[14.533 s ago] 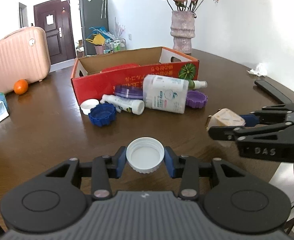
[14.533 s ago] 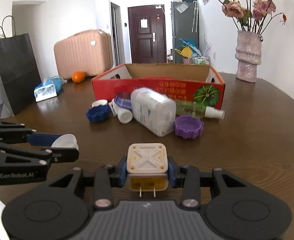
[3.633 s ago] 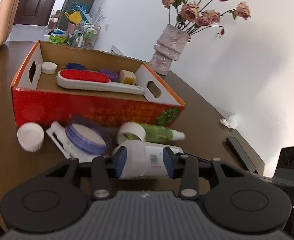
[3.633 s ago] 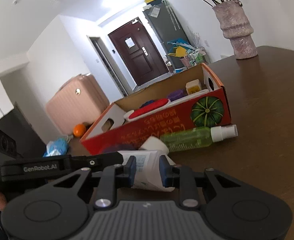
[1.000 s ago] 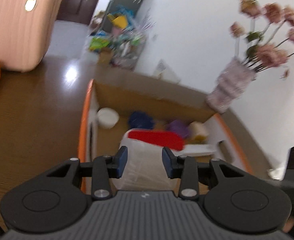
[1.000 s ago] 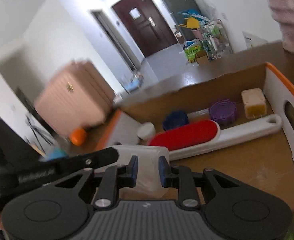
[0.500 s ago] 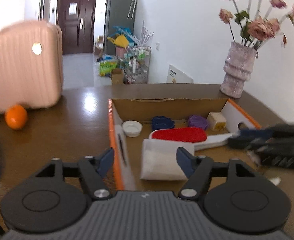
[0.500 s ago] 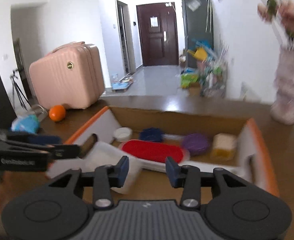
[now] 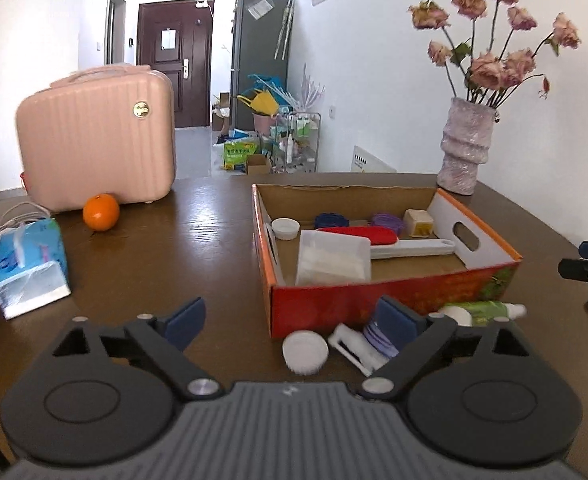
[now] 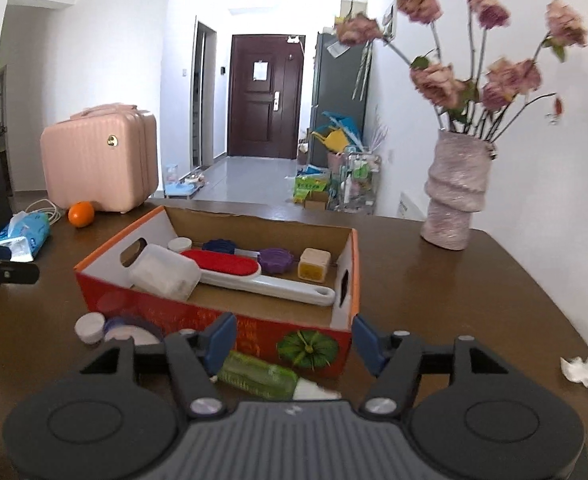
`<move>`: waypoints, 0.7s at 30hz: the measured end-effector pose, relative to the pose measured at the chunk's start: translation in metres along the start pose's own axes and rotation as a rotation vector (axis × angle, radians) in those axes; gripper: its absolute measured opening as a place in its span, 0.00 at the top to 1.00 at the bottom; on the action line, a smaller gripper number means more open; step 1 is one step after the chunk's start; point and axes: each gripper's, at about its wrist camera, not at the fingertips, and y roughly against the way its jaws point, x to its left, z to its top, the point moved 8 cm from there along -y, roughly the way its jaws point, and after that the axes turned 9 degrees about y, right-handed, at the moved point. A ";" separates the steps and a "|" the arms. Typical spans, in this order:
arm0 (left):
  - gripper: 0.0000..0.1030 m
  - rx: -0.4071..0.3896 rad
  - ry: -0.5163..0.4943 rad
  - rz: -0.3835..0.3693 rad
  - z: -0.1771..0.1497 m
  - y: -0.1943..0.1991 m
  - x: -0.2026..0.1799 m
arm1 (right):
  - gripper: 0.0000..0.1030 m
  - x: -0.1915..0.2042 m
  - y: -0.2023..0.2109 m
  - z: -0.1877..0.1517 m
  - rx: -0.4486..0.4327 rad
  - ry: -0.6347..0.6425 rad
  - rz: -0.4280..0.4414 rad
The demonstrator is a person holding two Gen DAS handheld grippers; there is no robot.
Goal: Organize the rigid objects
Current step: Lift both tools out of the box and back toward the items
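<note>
The red cardboard box holds a white plastic container, a red-and-white brush, lids and a beige cube. In front of the box lie a white cap, a purple lid, a white tube and a green spray bottle. My left gripper is open and empty, near the box's front left. My right gripper is open and empty above the green bottle.
A pink suitcase, an orange and a blue tissue pack sit at the left. A vase of flowers stands at the far right. A crumpled tissue lies at the right table edge.
Both grippers let go of the white container, which now lies in the box, and have pulled back and opened wide.
</note>
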 end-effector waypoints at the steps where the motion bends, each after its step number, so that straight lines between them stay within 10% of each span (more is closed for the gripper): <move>1: 0.06 -0.006 -0.002 0.000 -0.004 0.008 -0.001 | 0.32 0.002 0.008 -0.003 -0.008 -0.002 0.002; 21: 0.00 -0.138 -0.012 0.028 -0.150 0.166 -0.020 | 0.14 0.074 0.174 -0.099 -0.178 -0.038 0.009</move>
